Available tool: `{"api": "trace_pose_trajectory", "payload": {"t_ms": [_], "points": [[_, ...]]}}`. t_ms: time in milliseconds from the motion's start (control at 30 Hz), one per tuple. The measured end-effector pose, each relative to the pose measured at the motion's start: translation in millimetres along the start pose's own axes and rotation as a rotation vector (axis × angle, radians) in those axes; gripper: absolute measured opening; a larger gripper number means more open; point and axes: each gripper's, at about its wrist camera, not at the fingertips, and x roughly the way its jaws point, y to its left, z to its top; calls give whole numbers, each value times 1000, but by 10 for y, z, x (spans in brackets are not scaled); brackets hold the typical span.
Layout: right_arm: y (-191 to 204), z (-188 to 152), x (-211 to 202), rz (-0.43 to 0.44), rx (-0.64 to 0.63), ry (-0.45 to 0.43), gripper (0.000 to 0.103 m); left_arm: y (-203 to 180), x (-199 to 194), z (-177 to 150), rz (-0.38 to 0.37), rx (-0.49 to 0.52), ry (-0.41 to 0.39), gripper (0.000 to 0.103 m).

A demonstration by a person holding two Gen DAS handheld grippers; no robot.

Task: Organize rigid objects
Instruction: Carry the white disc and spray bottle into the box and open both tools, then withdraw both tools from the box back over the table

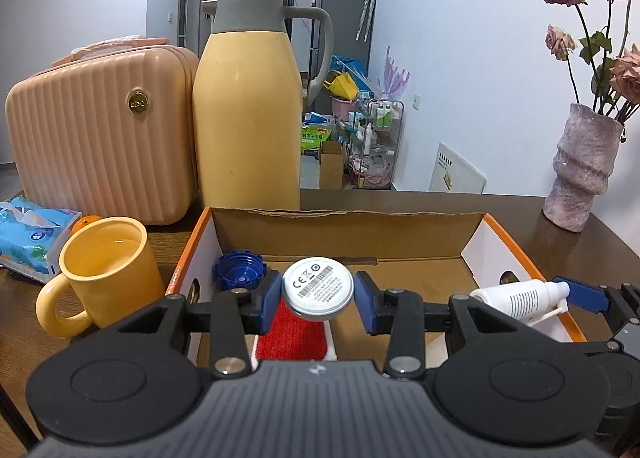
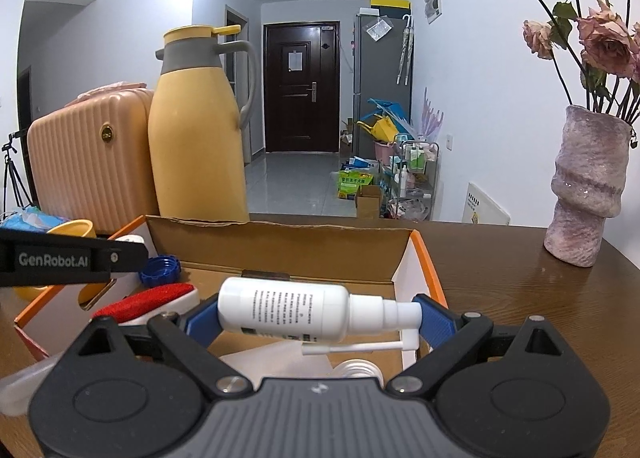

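My left gripper (image 1: pixel 318 294) is shut on a round white disc (image 1: pixel 318 288) with a barcode label, held above the open cardboard box (image 1: pixel 344 242). My right gripper (image 2: pixel 316 316) is shut on a white spray bottle (image 2: pixel 288 312), lying sideways with its nozzle to the right, over the same box (image 2: pixel 280 250). The bottle also shows at the right of the left wrist view (image 1: pixel 520 298). Inside the box lie a blue ridged cap (image 1: pixel 240 270) and a red-topped brush (image 1: pixel 294 332), also in the right wrist view (image 2: pixel 148 300).
A yellow mug (image 1: pixel 108 270), a yellow thermos jug (image 1: pixel 250 98) and a peach ribbed case (image 1: pixel 100 130) stand left of and behind the box. A tissue pack (image 1: pixel 28 234) lies at far left. A pink vase (image 2: pixel 588 186) of dried roses stands at the right.
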Motion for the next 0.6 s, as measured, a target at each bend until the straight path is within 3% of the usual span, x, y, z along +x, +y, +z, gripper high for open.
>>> {"api": "trace_pose_trajectory", "payload": {"t_ms": [367,400,433,467,533,600], "points": [[-7,2,40,1,-6,29,98,6,11,0,-5,1,10,43],[-5,2,48,-4,-7,35,98,9,4,0,-4,0,8,47],[-4,5,53,-11,-9,37,100,6,-2,2,-1,2,5,61],[-4,8,53,-20,-11,38,103,10,-11,5,4,0,0,82],[-10,6,42,-21,-6,39,103,23,-34,5,31,-13,-15,96],[-32,11,30,-16,9,37,103,37,-62,10,66,-17,-36,101]]}}
